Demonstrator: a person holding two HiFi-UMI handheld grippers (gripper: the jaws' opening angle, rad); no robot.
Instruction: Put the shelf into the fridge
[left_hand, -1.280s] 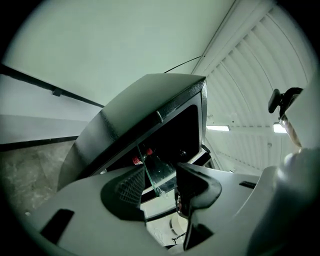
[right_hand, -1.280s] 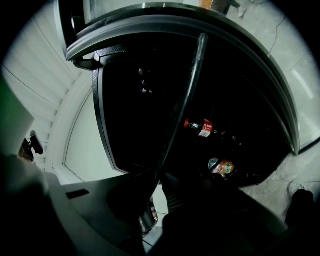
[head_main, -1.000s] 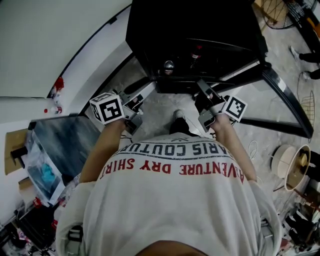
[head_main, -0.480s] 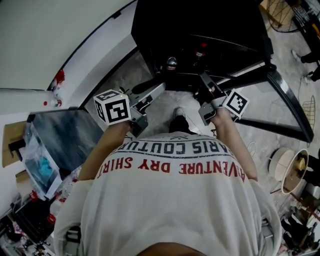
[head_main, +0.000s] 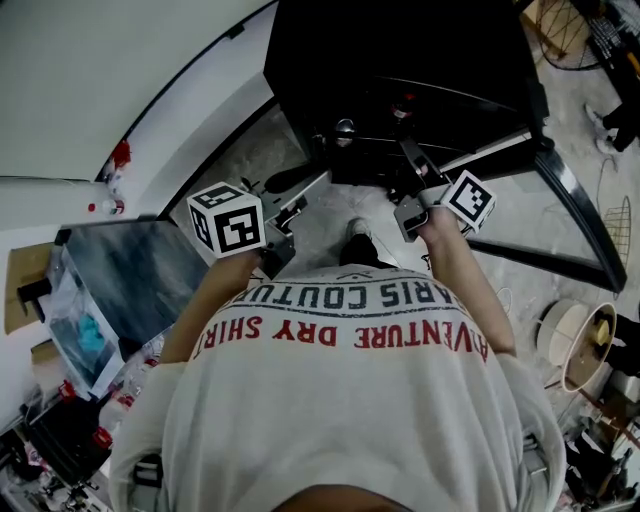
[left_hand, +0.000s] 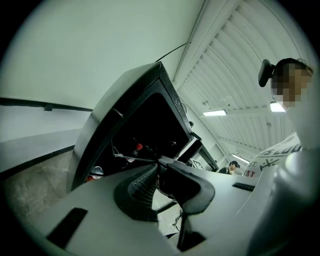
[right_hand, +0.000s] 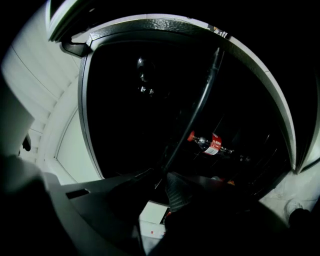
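A black fridge (head_main: 400, 50) stands open in front of me, its inside dark. The shelf shows as a thin dark edge (left_hand: 132, 158) that runs from the left gripper's jaws into the fridge, and as a dark rim (right_hand: 195, 115) rising from the right gripper's jaws. My left gripper (head_main: 305, 190) (left_hand: 159, 167) has just been closing, and its pads now pinch the shelf's near edge. At the other side, my right gripper (head_main: 410, 170) (right_hand: 162, 182) is shut on the shelf's rim. Both point at the fridge's lower opening.
A bottle with a red cap (right_hand: 210, 143) and a can (head_main: 345, 128) lie inside the fridge. The open fridge door (head_main: 570, 190) stretches to the right. A cluttered box (head_main: 90, 330) is at my left, a fan (head_main: 580, 335) at my right, my shoe (head_main: 358, 230) below.
The left gripper's jaws have closed from wide open onto the shelf's edge. Both hands have shifted slightly toward the fridge.
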